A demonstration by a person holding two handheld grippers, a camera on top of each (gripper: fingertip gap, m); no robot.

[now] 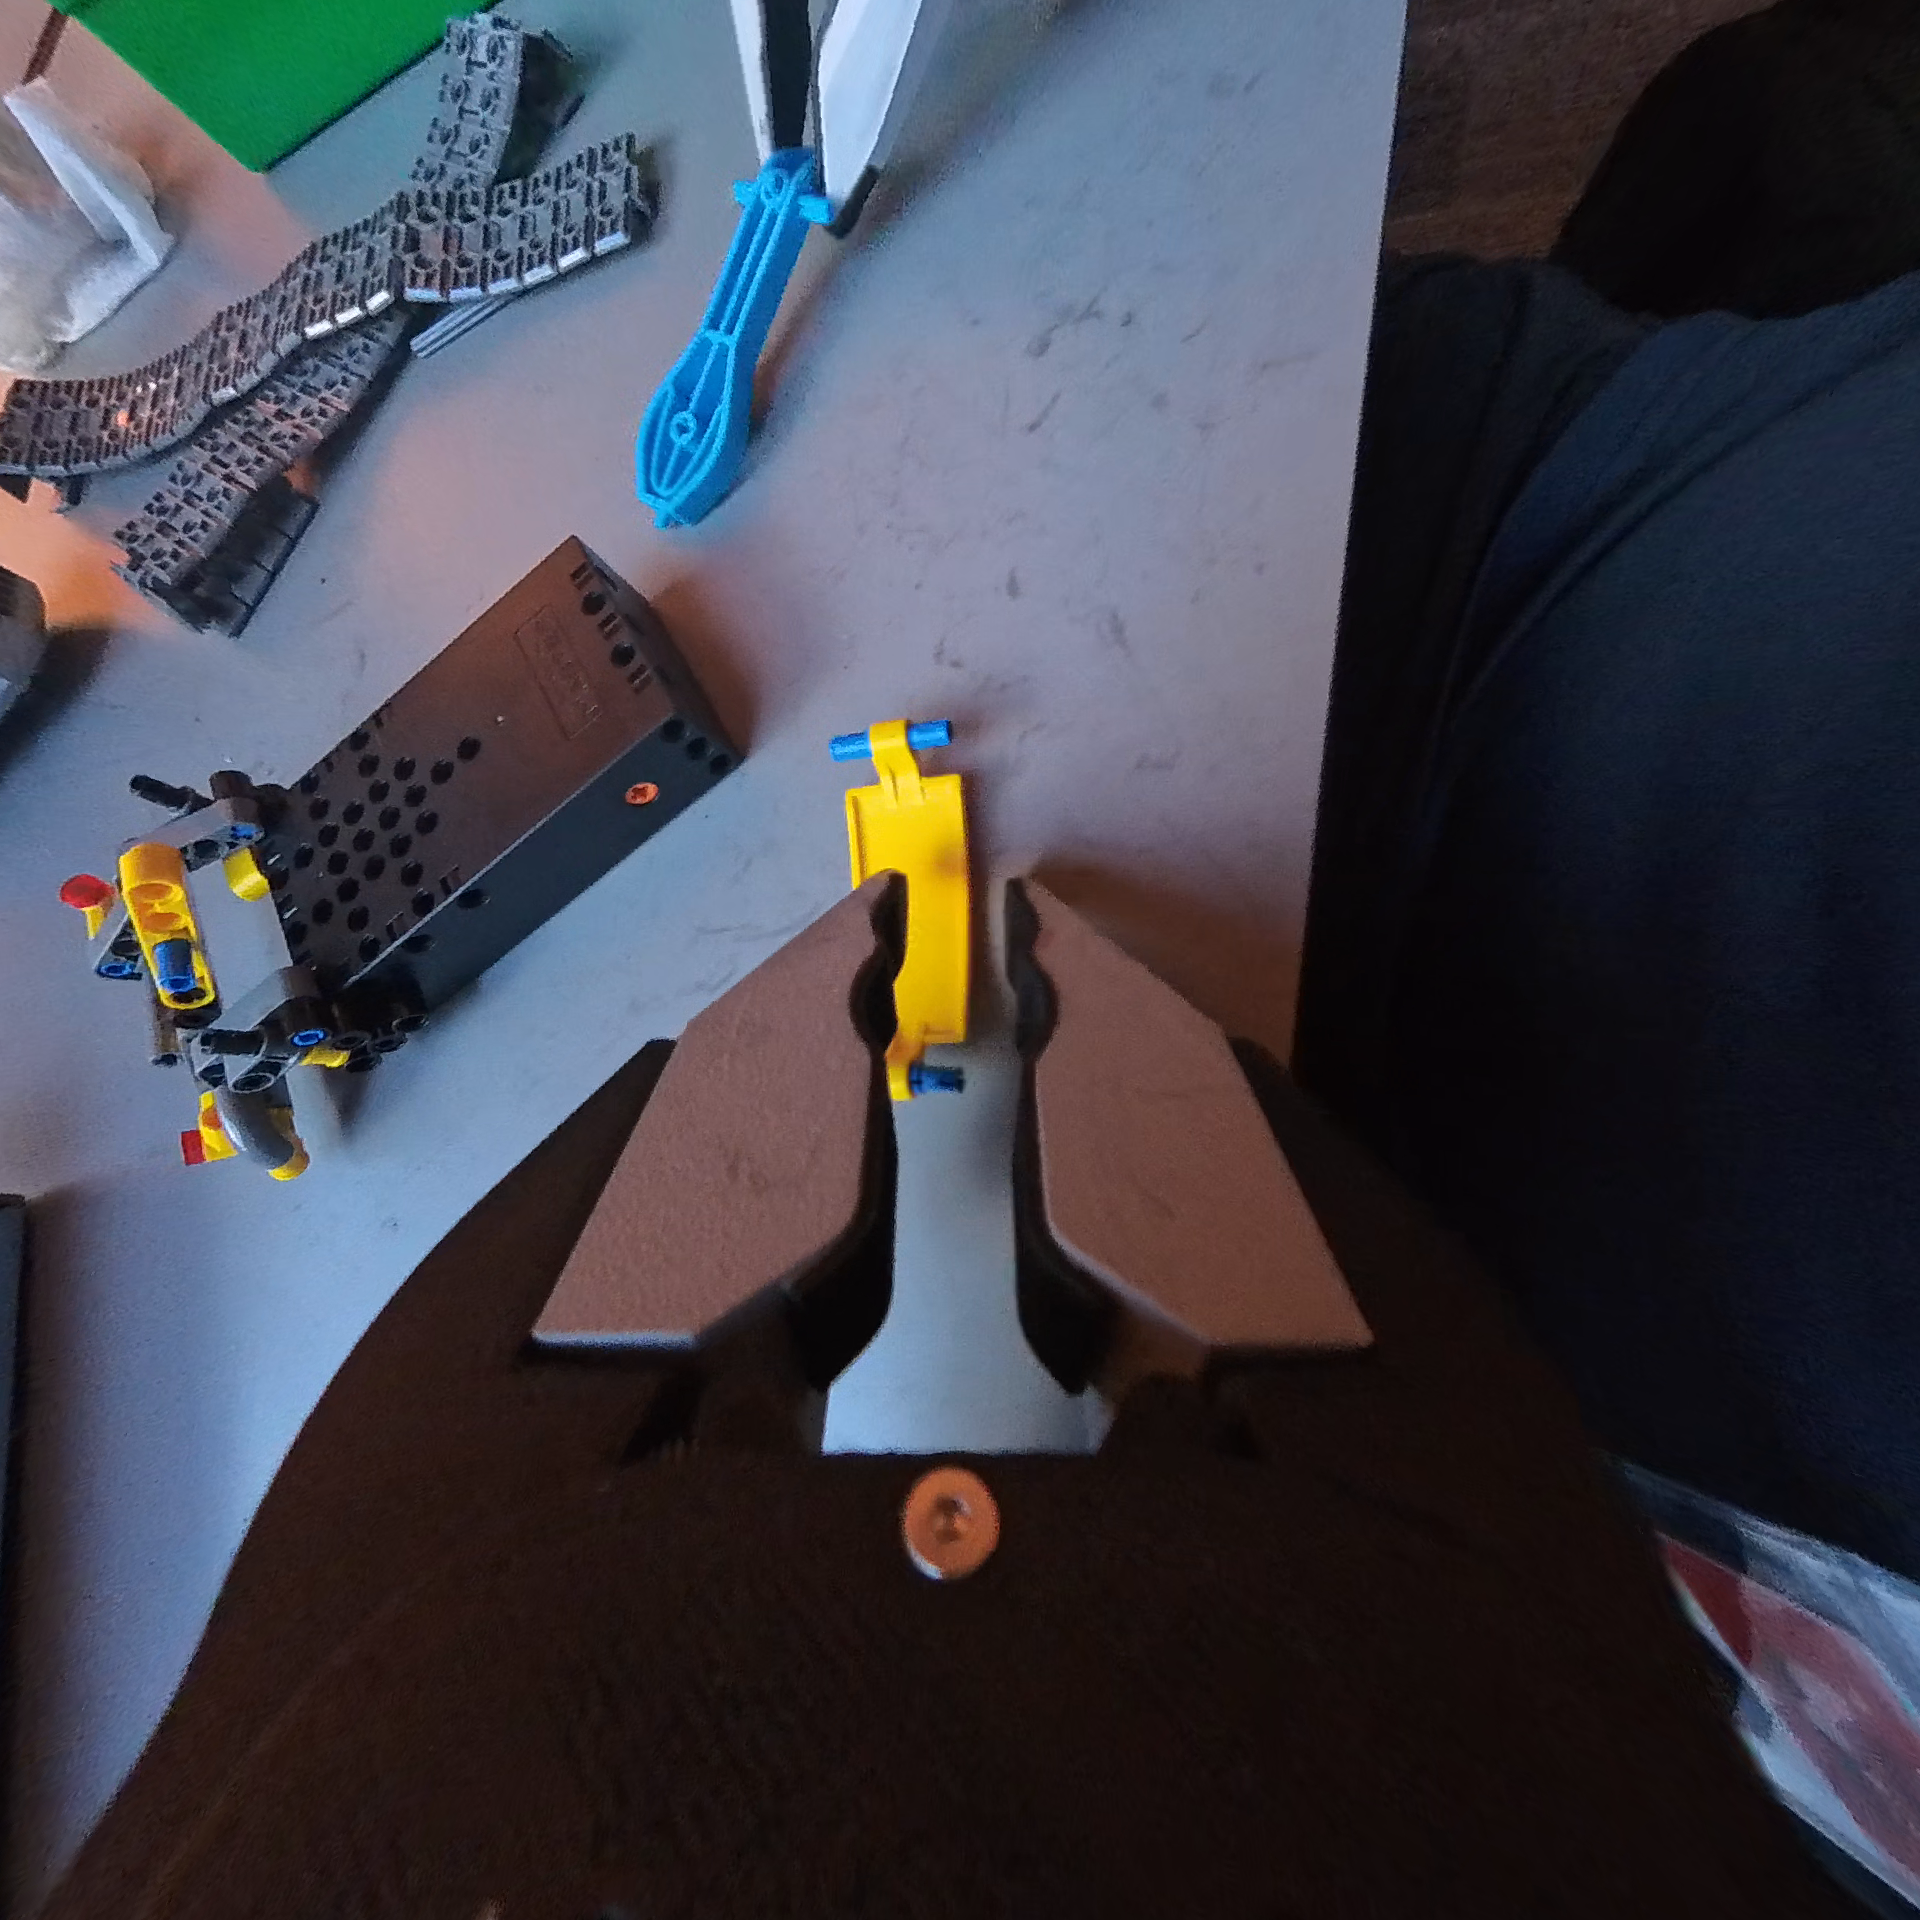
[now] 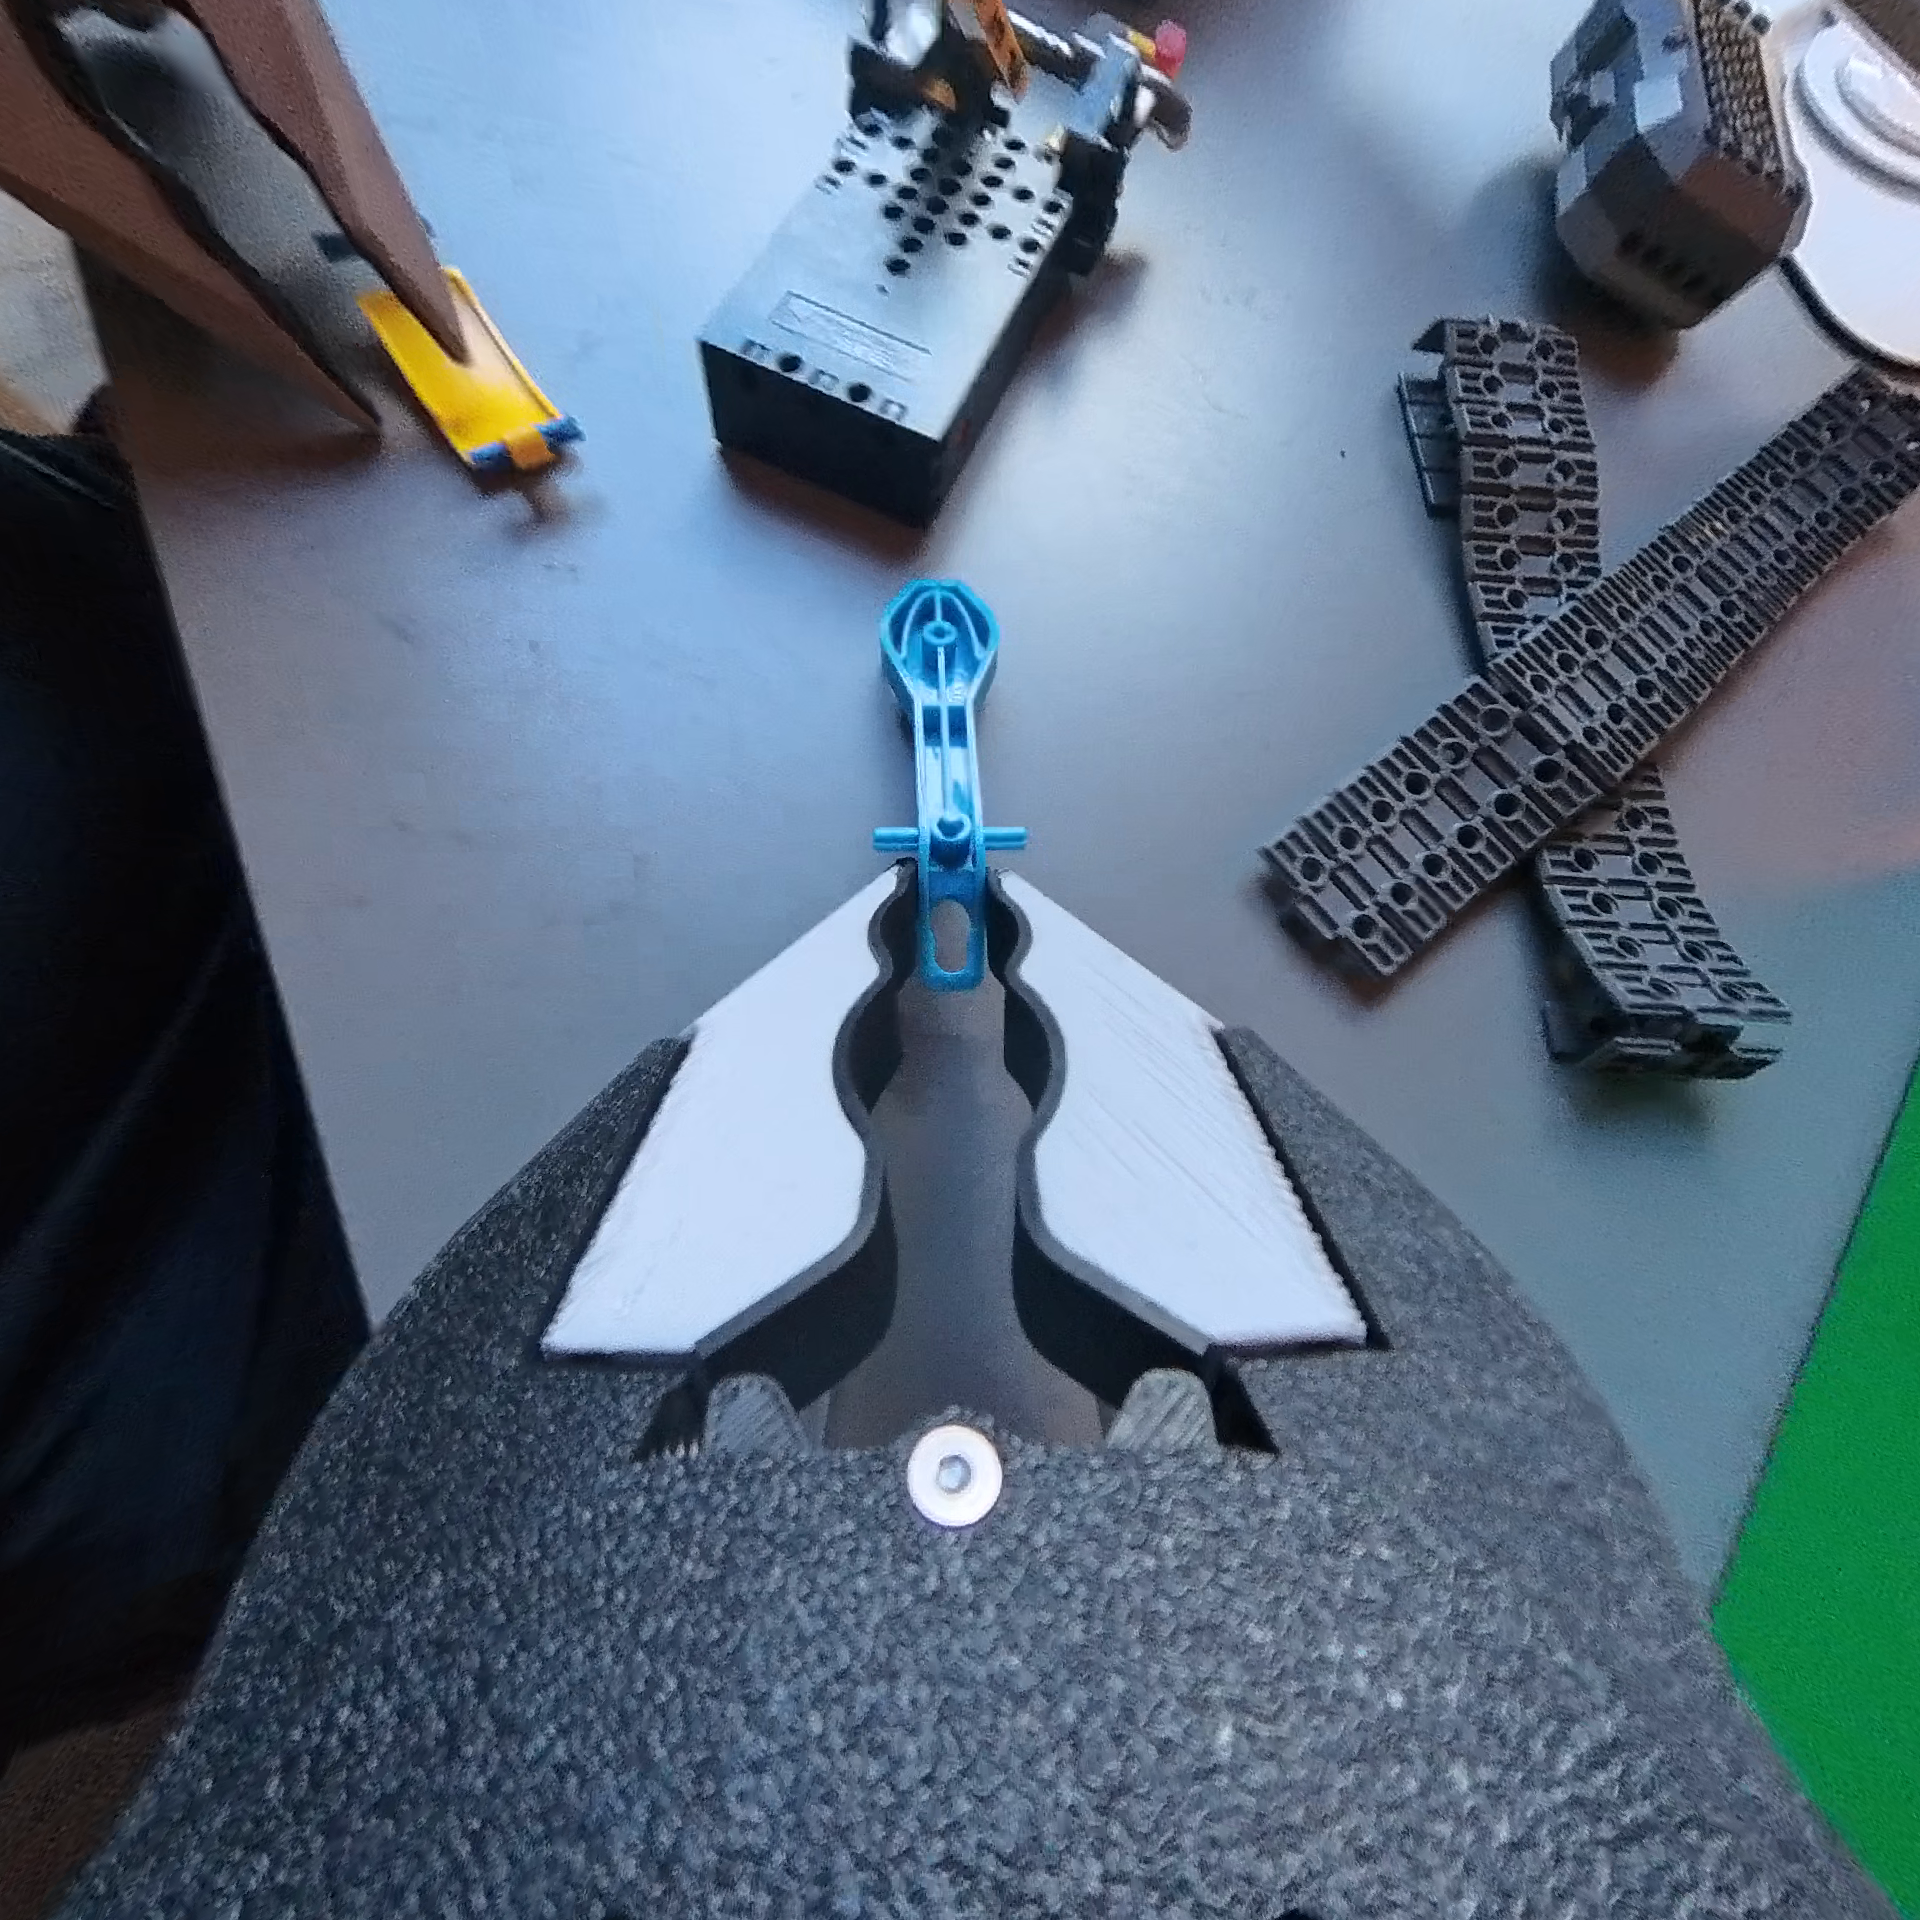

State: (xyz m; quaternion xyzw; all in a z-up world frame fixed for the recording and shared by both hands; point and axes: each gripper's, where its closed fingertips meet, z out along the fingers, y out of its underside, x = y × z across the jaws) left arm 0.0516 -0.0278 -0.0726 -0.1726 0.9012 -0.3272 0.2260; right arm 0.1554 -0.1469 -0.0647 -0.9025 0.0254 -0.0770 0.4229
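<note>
Both grippers straddle parts on the counter — left gripper released around a yellow panel it half hides, right gripper clenched on a blue lever.

Two track strips, one blue tool, one yellow panel

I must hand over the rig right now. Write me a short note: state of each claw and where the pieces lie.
Left claw: open around the curved yellow plastic panel with blue pins, which lies on the grey table; its right side is still apart.
Right claw: shut on the thin end of the long blue plastic tool; its wide end points away.
Between them: black perforated plastic box with a small yellow-and-black brick assembly at its far end.
Nearby: dark grey linked track strips, crossed.
Nothing is joined yet.
</note>
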